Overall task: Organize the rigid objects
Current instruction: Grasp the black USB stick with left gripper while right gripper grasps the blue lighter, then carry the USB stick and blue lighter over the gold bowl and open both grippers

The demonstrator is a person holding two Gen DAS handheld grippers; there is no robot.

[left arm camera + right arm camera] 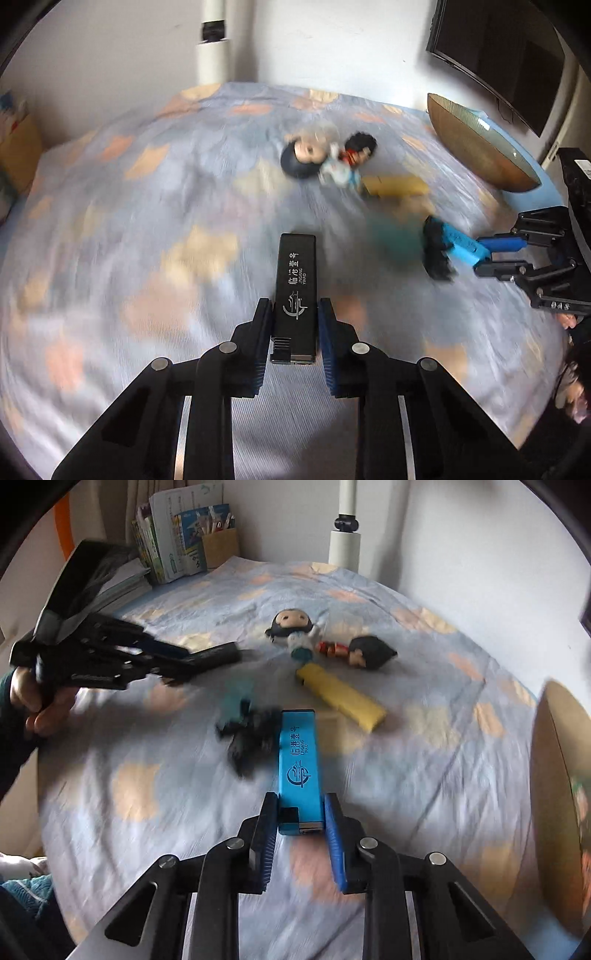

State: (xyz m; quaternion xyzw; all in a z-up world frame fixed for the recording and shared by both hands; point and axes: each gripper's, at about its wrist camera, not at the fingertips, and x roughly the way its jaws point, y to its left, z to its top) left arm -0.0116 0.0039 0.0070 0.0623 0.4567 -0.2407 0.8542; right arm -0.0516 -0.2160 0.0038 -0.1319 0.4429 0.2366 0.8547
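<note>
Where the patterned blue-and-peach sheet [424, 760] spreads across the whole surface, everything else sits small on top of it, with a wide bronze bowl [476, 147] tipped up at its far right edge. Next in size are the two hand-held tools: the left gripper [295, 314] has its pads pressed on both sides of a black lighter [296, 284], which points away along the fingers, and the right gripper [301, 805] is clamped the same way on a blue lighter [300, 760]. Both lighters look lifted clear of the sheet. Further back, a yellow lighter [341, 696] lies flat, near two big-headed figurines [295, 627] sprawled side by side. Beside the blue lighter's tip lies a dark, blurred little object [247, 738] I cannot make out
</note>
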